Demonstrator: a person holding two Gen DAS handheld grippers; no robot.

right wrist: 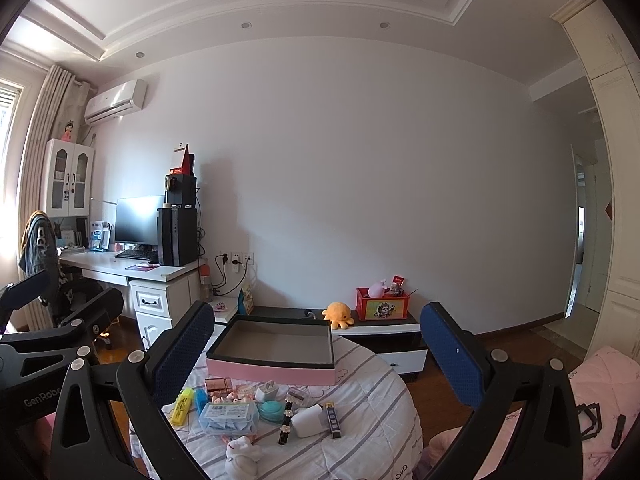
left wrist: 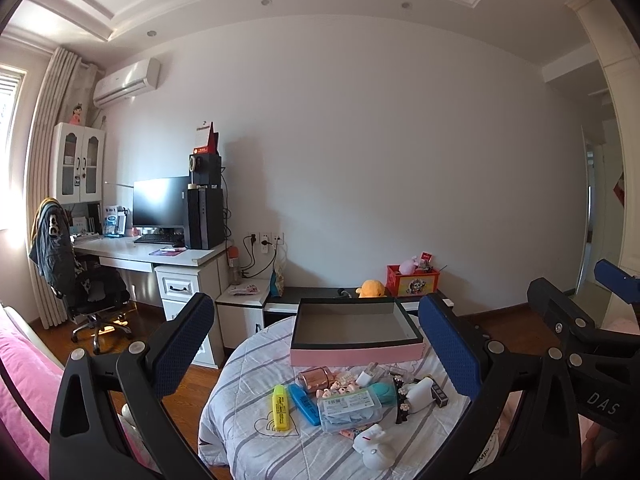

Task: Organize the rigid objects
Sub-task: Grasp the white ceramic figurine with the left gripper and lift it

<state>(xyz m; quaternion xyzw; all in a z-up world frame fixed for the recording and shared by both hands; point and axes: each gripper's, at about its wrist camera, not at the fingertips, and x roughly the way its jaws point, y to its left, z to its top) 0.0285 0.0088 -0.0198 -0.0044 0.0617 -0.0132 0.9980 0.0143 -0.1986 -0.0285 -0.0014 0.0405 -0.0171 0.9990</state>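
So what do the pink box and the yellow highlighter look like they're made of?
The pink box looks like rigid cardboard: matte pink walls, dark rim, flat grey lining, crisp folded corners. The yellow highlighter looks like glossy moulded plastic, with a bright sheen and printed lettering. Both are judged by look alone.

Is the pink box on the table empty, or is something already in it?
Empty. The pink box is open-topped, and both views show only bare grey floor inside; the small items lie on the striped cloth in front.
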